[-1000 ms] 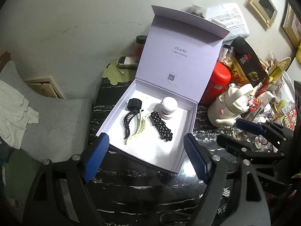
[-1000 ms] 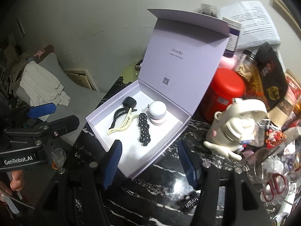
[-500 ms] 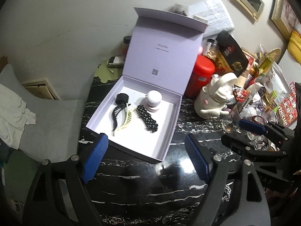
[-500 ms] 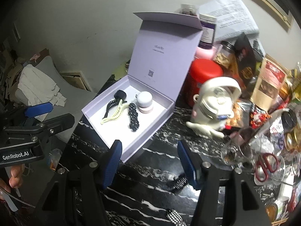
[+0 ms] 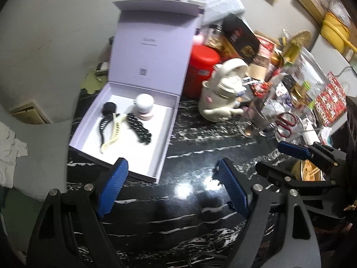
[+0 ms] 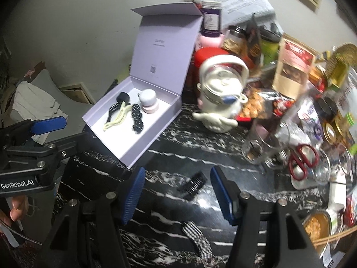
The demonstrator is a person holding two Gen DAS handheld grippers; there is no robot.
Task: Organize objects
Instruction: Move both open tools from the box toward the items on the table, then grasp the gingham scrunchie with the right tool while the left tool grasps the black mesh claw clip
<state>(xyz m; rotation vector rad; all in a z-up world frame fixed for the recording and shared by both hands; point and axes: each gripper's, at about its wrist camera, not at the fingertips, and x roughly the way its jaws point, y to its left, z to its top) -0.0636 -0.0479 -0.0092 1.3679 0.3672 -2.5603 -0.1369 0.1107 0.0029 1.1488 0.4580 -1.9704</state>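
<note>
Right wrist: black comb clip [image 6: 193, 183] between parted jaws (untouched)

Lilac box [image 5: 166, 134], white floor inside; black clip [image 5: 103, 126], cream clip [image 5: 113, 131], black dotted clip [image 5: 139, 128], white-and-pink jar [image 5: 145, 107]; black comb clip [image 6: 193, 184]; black-and-white checked clip [image 6: 197, 239]; black white-veined tabletop [image 6: 200, 156]; red canister [image 5: 202, 67]; cream teapot [image 6: 219, 102]; red-handled scissors [image 6: 302, 158]; blue gripper pads [image 6: 131, 195]
</note>
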